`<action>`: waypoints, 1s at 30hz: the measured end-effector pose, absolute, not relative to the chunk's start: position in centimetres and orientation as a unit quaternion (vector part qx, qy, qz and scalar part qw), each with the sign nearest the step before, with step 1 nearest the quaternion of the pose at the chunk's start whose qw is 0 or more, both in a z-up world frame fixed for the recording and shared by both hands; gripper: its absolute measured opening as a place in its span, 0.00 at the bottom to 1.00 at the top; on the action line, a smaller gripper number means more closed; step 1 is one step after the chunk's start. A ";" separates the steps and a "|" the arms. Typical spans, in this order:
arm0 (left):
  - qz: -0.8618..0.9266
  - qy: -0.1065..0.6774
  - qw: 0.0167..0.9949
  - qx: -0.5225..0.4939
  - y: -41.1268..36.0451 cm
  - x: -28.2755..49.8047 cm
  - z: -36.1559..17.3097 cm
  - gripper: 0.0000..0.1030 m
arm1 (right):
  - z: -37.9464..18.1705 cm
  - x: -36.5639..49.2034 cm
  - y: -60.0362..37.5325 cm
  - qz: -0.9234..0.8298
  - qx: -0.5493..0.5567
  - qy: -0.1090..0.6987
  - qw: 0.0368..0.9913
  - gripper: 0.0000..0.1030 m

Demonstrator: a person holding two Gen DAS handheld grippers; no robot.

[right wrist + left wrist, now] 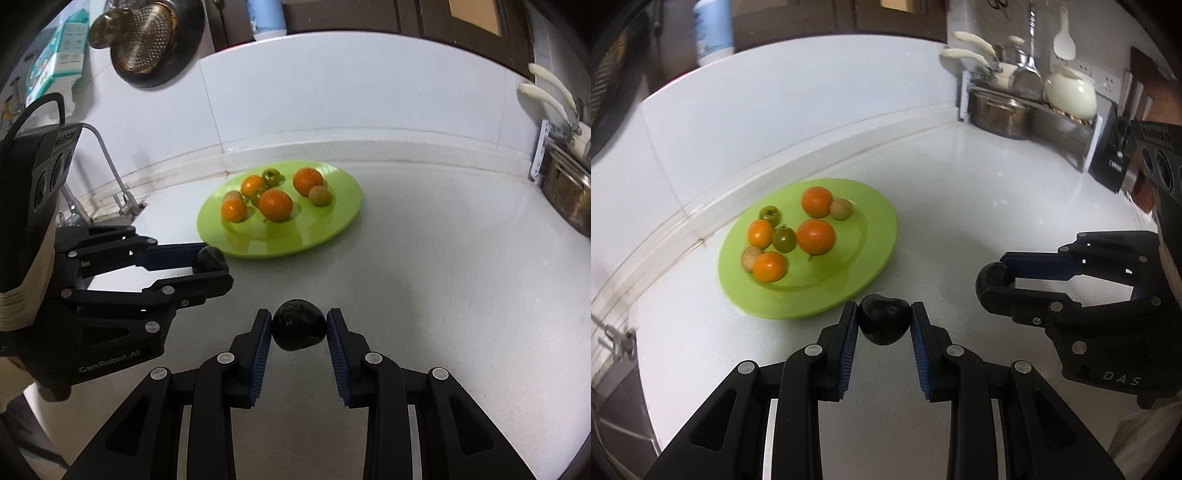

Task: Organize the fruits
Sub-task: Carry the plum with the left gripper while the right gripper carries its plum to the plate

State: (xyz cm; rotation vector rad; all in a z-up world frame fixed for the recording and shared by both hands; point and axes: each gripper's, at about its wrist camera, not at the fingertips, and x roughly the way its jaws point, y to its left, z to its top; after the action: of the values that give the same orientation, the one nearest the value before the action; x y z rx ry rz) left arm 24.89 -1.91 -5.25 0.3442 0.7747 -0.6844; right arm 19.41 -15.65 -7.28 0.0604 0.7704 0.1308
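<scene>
white counter [960, 206], four oranges [815, 236]

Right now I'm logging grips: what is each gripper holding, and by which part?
Left gripper: a dark rounded fruit, clamped across its sides. Right gripper: another dark rounded fruit, same hold.

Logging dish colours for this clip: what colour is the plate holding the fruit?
Lime green. The plate shows best in the right wrist view, which takes in nearly its whole rim.
</scene>
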 end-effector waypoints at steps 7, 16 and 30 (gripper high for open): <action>-0.289 0.360 0.877 0.130 -0.3 24.8 -3.3 0.28 | -5.5 19.3 -14.9 0.075 0.017 0.353 0.932 0.31; -0.257 0.341 0.898 0.103 1.1 25.2 -0.9 0.28 | -3.0 19.8 -14.0 0.091 0.009 0.324 0.942 0.31; -0.233 0.324 0.913 0.082 2.0 27.5 1.1 0.28 | -0.5 23.1 -13.9 0.112 0.005 0.296 0.948 0.31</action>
State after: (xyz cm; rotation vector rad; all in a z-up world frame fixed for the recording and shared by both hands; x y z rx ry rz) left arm 27.54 1.95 1.11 0.1699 0.6675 -0.4802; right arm 23.10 -13.94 -0.46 0.0109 0.6028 0.2289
